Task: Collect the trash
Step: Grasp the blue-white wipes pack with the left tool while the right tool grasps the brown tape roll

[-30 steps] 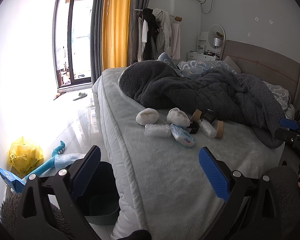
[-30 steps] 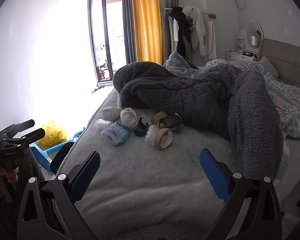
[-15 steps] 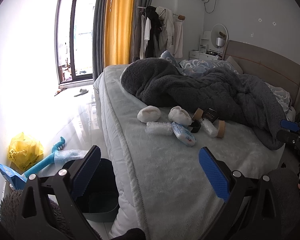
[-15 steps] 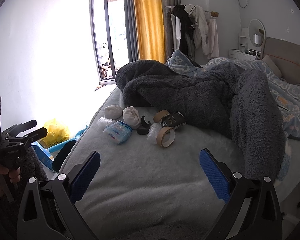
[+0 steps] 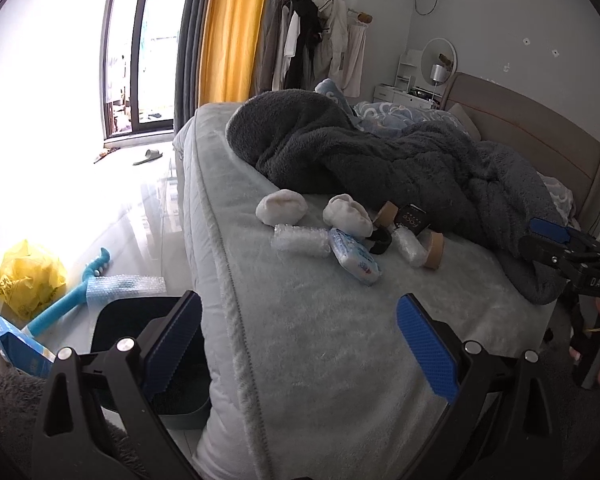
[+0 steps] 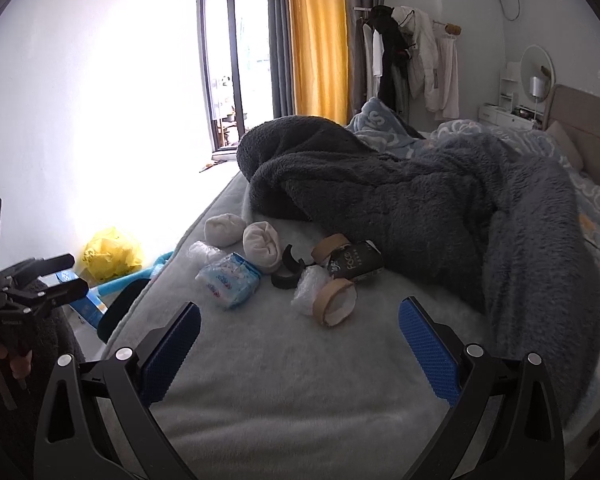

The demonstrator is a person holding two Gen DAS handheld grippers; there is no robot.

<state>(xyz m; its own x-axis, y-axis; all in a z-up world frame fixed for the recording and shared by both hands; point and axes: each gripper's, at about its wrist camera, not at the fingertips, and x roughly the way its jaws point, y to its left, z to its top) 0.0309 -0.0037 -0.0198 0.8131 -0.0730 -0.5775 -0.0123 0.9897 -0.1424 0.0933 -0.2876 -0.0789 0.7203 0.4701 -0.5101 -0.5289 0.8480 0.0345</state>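
Left wrist view: left gripper (image 5: 300, 344) is wide open with nothing between its blue pads (image 5: 426, 346), hovering over the near edge of the bed (image 5: 320, 340). Trash pile lies ahead and slightly right, well apart from the fingertips, on the pale cover just in front of the grey blanket (image 5: 380, 160). Pile: two white sock balls (image 5: 281, 207), a bubble-wrap roll (image 5: 300, 240), a blue tissue pack (image 5: 355, 256), a black ring (image 5: 381, 239), a black box (image 5: 411, 219), a cardboard tape roll (image 5: 434, 251). Dark bin (image 5: 140, 324) sits on the floor below the left finger, beside the bed. Yellow bag (image 5: 30, 278) and a blue-handled tool (image 5: 72, 296) on the floor farther left. Right gripper (image 5: 560, 246) shows at the right edge.

Right wrist view: right gripper (image 6: 300, 344) is also spread wide, holding nothing, over the bed (image 6: 300, 380). Pile sits ahead, centre-left, near but not touching: tissue pack (image 6: 228, 280), sock balls (image 6: 262, 246), black ring (image 6: 288, 274), black box (image 6: 356, 266), tape roll (image 6: 335, 302) nearest. Left gripper (image 6: 56, 276) at far left, held by a hand (image 6: 0, 364); its opening cannot be told here.
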